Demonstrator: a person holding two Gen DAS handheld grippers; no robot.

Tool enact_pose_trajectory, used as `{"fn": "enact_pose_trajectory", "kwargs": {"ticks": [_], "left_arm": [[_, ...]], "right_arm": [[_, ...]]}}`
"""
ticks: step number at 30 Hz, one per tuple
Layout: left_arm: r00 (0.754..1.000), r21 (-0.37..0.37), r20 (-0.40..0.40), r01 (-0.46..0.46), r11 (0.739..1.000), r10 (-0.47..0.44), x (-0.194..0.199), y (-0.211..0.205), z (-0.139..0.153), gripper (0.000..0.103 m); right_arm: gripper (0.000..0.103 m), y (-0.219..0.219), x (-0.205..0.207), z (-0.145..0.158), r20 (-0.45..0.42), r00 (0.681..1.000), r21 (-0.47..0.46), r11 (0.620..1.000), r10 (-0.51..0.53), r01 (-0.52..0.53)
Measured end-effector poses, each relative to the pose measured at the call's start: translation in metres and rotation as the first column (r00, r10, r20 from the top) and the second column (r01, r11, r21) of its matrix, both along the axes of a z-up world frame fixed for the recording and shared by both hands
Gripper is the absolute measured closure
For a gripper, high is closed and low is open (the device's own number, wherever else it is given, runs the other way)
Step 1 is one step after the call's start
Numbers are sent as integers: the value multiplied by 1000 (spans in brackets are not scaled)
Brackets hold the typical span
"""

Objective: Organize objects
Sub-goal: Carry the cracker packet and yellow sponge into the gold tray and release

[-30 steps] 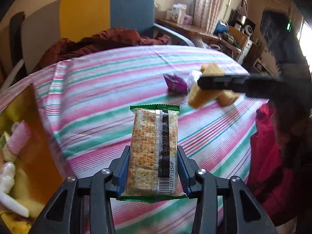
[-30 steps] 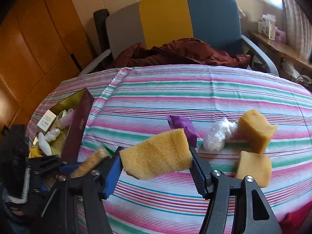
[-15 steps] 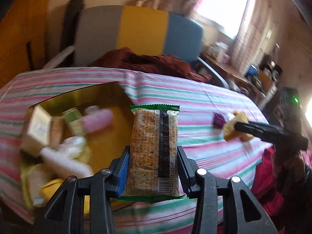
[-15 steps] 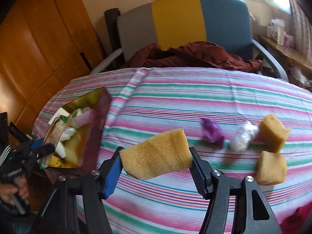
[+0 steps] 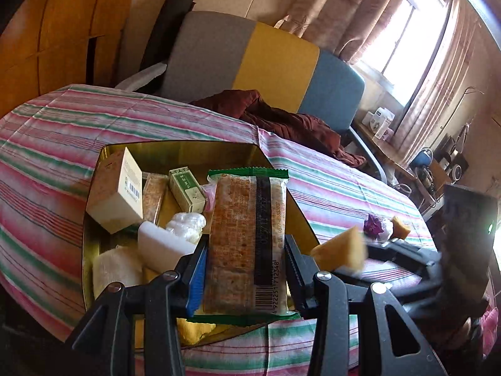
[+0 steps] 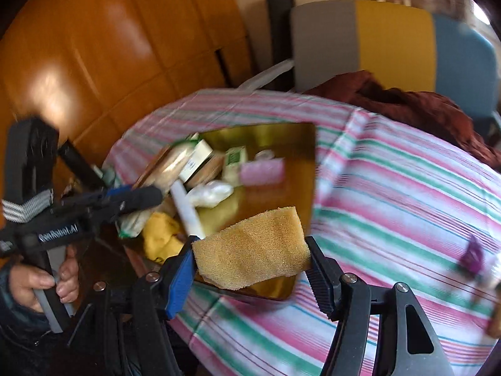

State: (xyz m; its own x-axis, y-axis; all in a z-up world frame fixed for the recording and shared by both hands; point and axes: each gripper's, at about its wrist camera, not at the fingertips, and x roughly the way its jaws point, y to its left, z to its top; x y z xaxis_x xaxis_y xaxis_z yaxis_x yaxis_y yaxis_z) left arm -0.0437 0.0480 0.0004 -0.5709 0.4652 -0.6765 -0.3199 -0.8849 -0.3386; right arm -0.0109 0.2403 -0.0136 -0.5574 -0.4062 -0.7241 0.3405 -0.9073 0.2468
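My left gripper (image 5: 245, 247) is shut on a green-edged cracker packet (image 5: 238, 206), held upright over the near side of an open gold box (image 5: 188, 153) on the striped table. In the right wrist view my right gripper (image 6: 250, 246) is shut on a yellow sponge (image 6: 260, 235), hanging over the near right corner of the same gold box (image 6: 281, 138). That sponge (image 5: 341, 250) also shows at the right of the left wrist view. The left gripper (image 6: 147, 194) appears blurred at the box's left side, a hand on its handle.
The box holds a cream carton (image 5: 119, 194), a green carton (image 5: 188, 188), a white block (image 5: 159, 244) and other small items. A purple wrapper (image 5: 372, 225), a white bag (image 5: 386, 232) and another sponge (image 5: 400, 227) lie far right. A chair (image 5: 275, 56) with dark red cloth (image 5: 281, 119) stands behind.
Both grippers have swung left from the middle of the table to above the gold box, each still carrying its object. The loose items are now far to the right.
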Motion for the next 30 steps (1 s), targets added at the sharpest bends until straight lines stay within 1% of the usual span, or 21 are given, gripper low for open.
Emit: {"fn": "enact_pose_trajectory", "kwargs": {"ticks": [3,7,9,11,12,14,15,17,19,22,25,30], "left_arm": [[1000,0,-12,22,1000,-22,-6,5,5,59],[997,-33,-45,57,998,-59,-22,20,10,57],[996,-44,-30,88,995,-90,-34,29,10,55],[997,-25,-13,79,997,-79,-42,31,9,51],[997,-17,-3,76,997,-76,-45,30,9,51],[999,-8,2,53,999,-53,-45,26,7,51],[999,-8,5,47,999,-47,-45,23,6,51],[1000,-14,11,28,1000,-28,-41,17,2,51],[1000,-23,12,14,1000,-13,-35,12,-1,51],[1000,-39,14,-21,999,21,-26,2,-5,51],[999,-56,-6,-53,997,53,-17,-6,-5,51],[997,-85,-23,-79,993,77,-9,-10,-2,51]], "right_arm": [[36,-19,-7,-10,26,999,14,1000,20,-20],[36,-27,-15,-21,57,998,14,1000,21,-21],[36,-31,-16,-27,72,997,21,1000,22,-24],[34,-34,-18,-34,91,996,19,1000,16,-18],[33,-36,-19,-38,105,994,13,1000,18,-20],[27,-37,-18,-45,120,993,13,1000,14,-16],[26,-37,-18,-47,126,992,8,1000,16,-17],[19,-37,-17,-49,131,991,4,1000,17,-17],[15,-36,-16,-50,133,991,-3,1000,11,-11],[13,-33,-14,-50,138,990,-16,1000,-1,3],[7,-31,-11,-47,139,990,-22,1000,-11,15],[2,-32,-4,-40,114,993,-5,1000,-25,25]]}}
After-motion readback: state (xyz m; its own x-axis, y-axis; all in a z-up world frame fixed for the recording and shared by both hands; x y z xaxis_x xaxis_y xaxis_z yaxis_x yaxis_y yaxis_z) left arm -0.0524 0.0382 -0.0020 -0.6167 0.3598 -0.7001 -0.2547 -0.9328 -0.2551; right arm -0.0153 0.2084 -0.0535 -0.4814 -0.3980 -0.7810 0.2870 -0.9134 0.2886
